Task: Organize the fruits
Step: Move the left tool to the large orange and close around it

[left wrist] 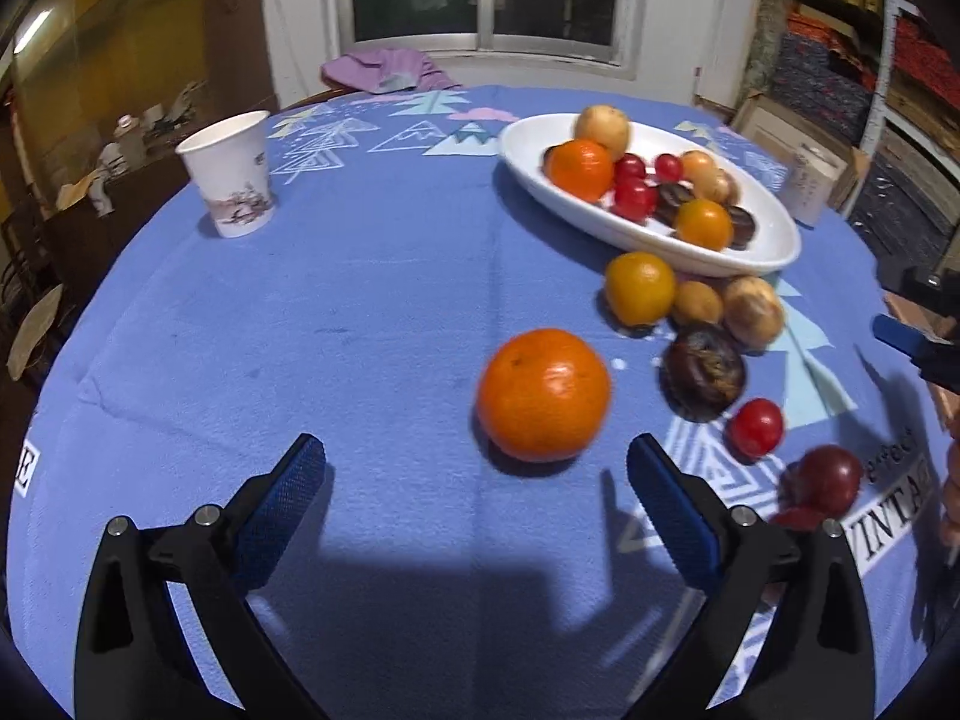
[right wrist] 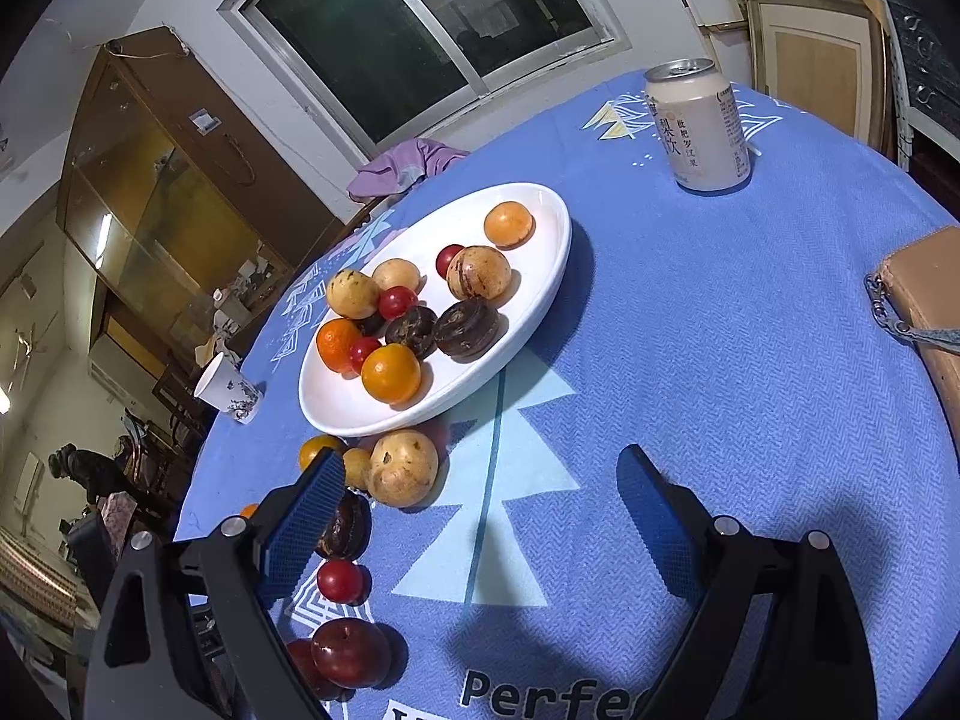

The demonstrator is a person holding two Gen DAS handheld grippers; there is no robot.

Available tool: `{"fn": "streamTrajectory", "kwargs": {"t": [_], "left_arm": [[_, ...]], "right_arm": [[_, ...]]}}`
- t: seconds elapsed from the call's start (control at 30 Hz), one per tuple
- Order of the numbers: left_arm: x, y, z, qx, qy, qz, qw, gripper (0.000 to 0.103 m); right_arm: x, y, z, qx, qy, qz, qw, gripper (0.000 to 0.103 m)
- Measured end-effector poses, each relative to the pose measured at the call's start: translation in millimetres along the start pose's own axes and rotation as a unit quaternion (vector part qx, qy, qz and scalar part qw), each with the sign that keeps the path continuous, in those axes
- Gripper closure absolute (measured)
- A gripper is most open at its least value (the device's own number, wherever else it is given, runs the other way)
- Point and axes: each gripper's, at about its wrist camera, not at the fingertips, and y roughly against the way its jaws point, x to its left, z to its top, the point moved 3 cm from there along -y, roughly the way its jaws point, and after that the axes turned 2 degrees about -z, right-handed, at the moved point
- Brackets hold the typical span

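Left tongs [left wrist: 477, 459] and right tongs [right wrist: 480, 474], both spread wide, empty.

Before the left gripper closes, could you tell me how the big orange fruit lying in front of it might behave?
The big orange fruit looks round, so it may roll on the flat tablecloth if nudged. Its glossy skin could slip between the pads. The left gripper is open.

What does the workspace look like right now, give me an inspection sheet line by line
Surface: round table under a blue patterned cloth.
Job's things: white oval plate holding mixed fruit; big orange and other loose fruit lie on the cloth beside it.
Clutter: paper cup, drink can, tan pouch.
Grippers: left claw open, near the big orange; right claw open, empty.
Cables: nothing seen.
Surroundings: window, wooden cabinet, purple garment.
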Motion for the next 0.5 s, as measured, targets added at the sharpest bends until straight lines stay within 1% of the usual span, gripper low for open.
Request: {"fn": "streamTrajectory", "kwargs": {"t": [0.13,0.17,0.2,0.3,0.4,0.5], "left_arm": [[-12,4,0,-0.01,-0.021,-0.02,0.9995,0.005],[-13,4,0,-0.011,-0.023,-0.023,0.9994,0.011],[-14,4,0,-0.009,-0.024,-0.029,0.9992,0.024],[-15,-2,-2,0.006,-0.019,-0.049,0.9986,0.038],[-15,-3,-2,0.006,-0.016,-0.051,0.9985,0.039],[-14,-1,5,-0.018,-0.015,-0.036,0.9991,0.039]], "right_arm": [[0,0,0,-0.002,0.0,0.0,1.0,0.01],[0,1,1,-0.004,-0.001,0.002,1.0,0.01],[0,2,1,-0.005,-0.001,0.004,1.0,0.01],[3,3,1,-0.005,0.004,0.006,1.0,0.01],[5,3,0,-0.005,0.008,0.009,1.0,0.01],[9,1,-2,-0.002,0.016,0.01,1.0,0.01]]}}
